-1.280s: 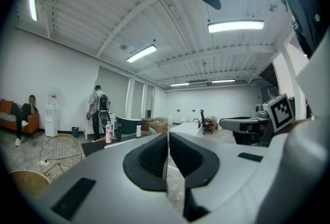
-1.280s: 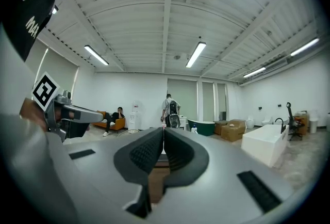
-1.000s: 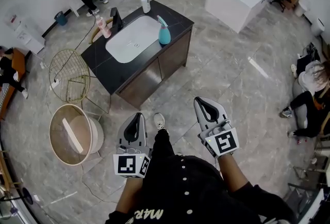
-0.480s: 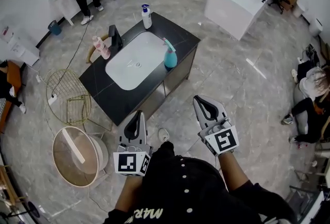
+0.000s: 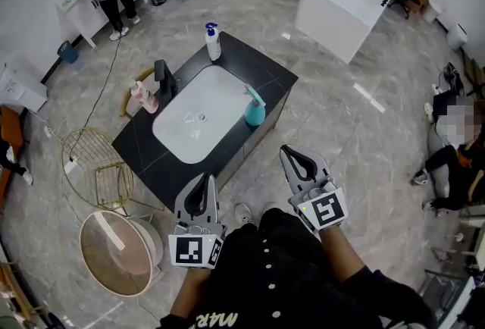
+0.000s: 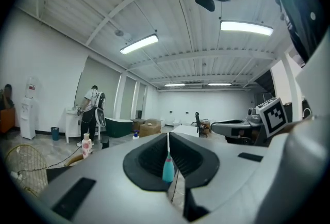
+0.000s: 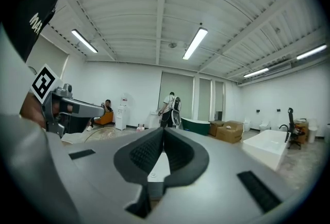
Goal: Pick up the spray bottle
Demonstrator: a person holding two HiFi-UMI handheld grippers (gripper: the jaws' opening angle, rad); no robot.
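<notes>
Black tabletop [image 5: 271, 76], white basin [image 5: 198, 121] sunk in it, spray bottle [image 5: 255, 113] stood at front edge, pump bottle [image 5: 214, 45], pink bottle [image 5: 150, 101], faucet [image 5: 162, 76] set behind.

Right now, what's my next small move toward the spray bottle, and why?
Probably open the right claw: it is shut, empty, and nearer than the left claw to the teal spray bottle, which stands upright at the vanity counter edge, beyond reach.

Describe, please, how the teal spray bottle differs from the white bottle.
The spray bottle is teal and bulbous; the white bottle is slimmer with a blue pump. The spray bottle stands right of the sink, the white bottle at the counter's far corner. Both stand upright.
</notes>
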